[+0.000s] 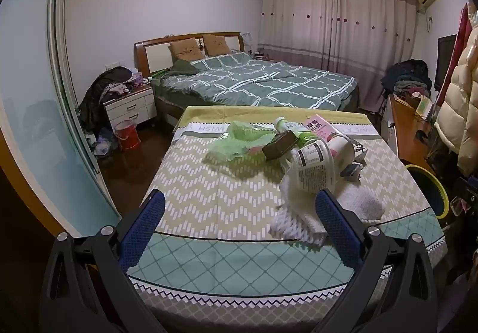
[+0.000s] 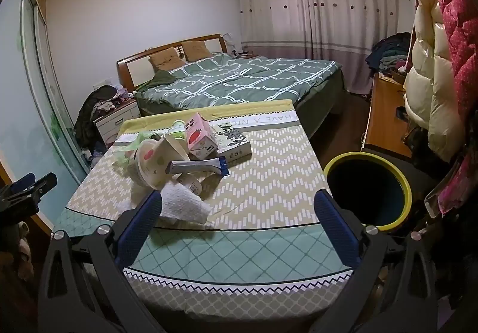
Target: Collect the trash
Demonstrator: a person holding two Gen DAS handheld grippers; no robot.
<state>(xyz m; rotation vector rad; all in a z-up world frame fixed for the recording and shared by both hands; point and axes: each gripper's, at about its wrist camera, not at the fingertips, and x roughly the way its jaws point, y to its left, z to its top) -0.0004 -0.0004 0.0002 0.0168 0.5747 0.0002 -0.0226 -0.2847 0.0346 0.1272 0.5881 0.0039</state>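
Observation:
A heap of trash lies on the cloth-covered table (image 1: 209, 192): a green plastic bag (image 1: 236, 142), a dark flat box (image 1: 280, 145), a labelled paper bowl (image 1: 313, 167), a pink milk carton (image 1: 319, 127) and a crumpled white paper towel (image 1: 301, 216). My left gripper (image 1: 240, 203) hangs open over the near table edge, its right finger just before the towel. The right wrist view shows the bowl (image 2: 152, 162), the carton (image 2: 200, 136), a silver-blue tube (image 2: 197, 167) and the towel (image 2: 182, 204). My right gripper (image 2: 239, 203) is open and holds nothing.
A dark bin with a yellow rim (image 2: 352, 155) stands off the table's right side, also seen as the bin (image 1: 430, 176). A flat printed box (image 2: 236, 143) lies behind the heap. A bed (image 1: 254, 82), a nightstand (image 1: 131, 106) and hanging coats (image 2: 433, 64) surround the table.

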